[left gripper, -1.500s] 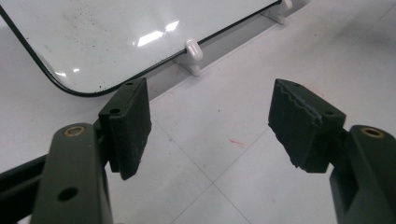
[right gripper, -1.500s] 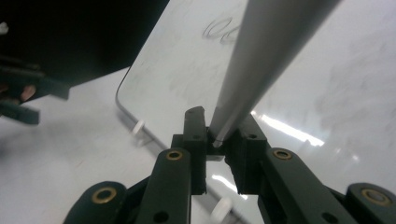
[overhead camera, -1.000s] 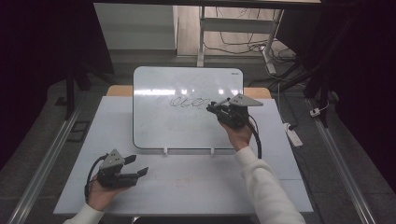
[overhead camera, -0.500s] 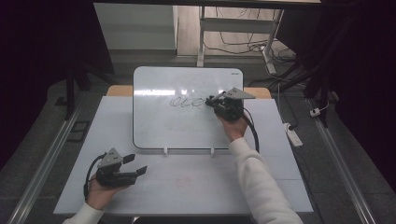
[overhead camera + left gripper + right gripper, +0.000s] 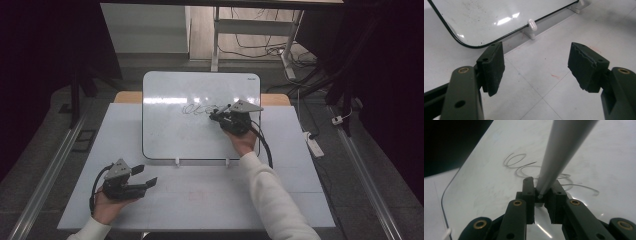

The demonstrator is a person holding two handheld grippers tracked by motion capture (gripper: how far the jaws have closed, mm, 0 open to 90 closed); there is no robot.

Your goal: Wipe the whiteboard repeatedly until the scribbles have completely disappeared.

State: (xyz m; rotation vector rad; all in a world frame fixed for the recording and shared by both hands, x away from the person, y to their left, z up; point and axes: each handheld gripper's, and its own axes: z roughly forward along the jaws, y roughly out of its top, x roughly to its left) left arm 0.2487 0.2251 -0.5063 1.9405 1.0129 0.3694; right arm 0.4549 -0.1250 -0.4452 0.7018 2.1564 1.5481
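The pale surface [image 5: 200, 200] carries everything here, and a white writing board [image 5: 165, 135] with rounded corners and a dark rim stands propped on it toward the far side, leaning back on two small white feet [image 5: 176, 161] at its lower edge. Across the upper middle of the board runs a looping scribble [image 5: 197, 108] in dark ink.

At the near left of the surface, a hand holds the left tongs [image 5: 145, 181] low over bare tabletop, well apart from the board's lower edge. Their two black pads stand wide apart with nothing between them; in the left gripper view the pads [image 5: 492, 67] frame only the surface, with the board's corner and one white foot beyond.

The right tongs [image 5: 216, 116] are held up against the board, just at the right end of the scribble, with a white sleeve [image 5: 270, 195] trailing back toward the near edge. They are clamped on a grey marker [image 5: 560, 152], seen in the right gripper view as a slim barrel pinched at its lower end between the pads and rising out of the top of the view. Whether the marker touches the board cannot be told.
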